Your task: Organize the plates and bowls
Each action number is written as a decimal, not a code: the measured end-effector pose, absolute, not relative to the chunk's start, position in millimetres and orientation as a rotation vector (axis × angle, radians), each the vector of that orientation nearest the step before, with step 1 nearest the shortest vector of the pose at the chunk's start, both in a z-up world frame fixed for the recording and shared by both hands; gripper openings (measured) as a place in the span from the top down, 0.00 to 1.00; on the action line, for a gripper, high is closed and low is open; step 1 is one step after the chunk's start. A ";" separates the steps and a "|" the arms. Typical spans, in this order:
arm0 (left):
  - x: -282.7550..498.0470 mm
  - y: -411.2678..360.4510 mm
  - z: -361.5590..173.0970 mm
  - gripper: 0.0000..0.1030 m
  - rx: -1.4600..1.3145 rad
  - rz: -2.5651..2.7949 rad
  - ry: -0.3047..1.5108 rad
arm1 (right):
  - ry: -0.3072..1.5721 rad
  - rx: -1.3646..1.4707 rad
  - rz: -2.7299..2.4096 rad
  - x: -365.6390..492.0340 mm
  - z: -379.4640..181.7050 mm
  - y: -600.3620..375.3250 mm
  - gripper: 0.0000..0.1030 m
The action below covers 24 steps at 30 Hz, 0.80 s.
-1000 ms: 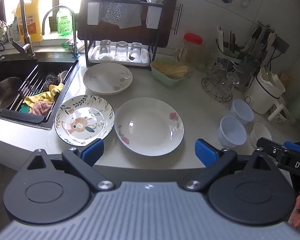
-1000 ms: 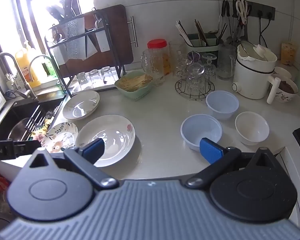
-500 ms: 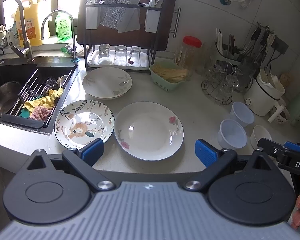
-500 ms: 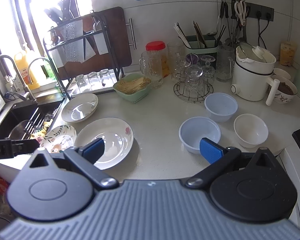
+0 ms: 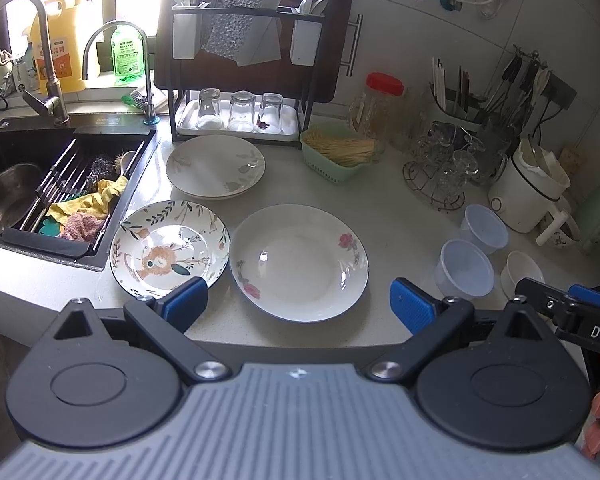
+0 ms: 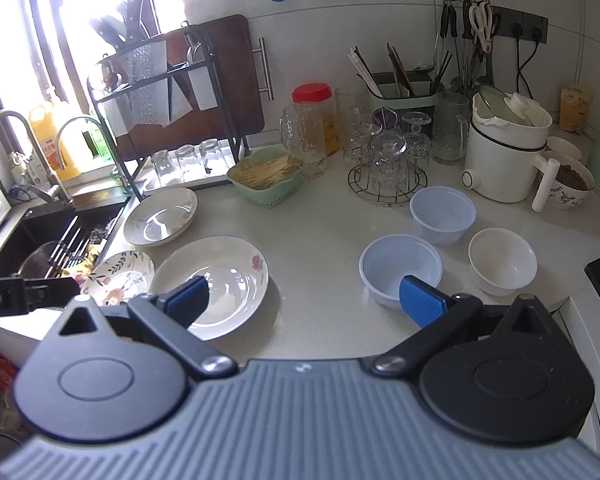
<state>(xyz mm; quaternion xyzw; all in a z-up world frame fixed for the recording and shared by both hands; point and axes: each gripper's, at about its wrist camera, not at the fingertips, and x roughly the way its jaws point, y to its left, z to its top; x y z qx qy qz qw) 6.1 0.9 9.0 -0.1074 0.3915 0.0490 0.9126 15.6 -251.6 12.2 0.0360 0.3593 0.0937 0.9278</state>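
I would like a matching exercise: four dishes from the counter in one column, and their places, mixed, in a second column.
Things:
1. leaf-pattern plate
2. rose plate
3. white bowl
4. pale plate

Places:
A. in front of the glass rack
B. next to the sink
C. right of the two blue bowls
D. middle of the counter, nearest the left gripper

Pairs: 1-B, 2-D, 3-C, 4-A
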 end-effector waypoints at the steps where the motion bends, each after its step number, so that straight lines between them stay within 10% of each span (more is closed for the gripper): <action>1: 6.2 1.2 9.1 0.04 -0.222 0.100 0.806 | 0.737 0.074 0.192 15.3 12.1 -251.4 0.00; 24: 5.1 -2.1 9.0 0.04 -0.214 0.099 0.805 | 0.741 0.088 0.205 14.2 13.5 -257.9 0.00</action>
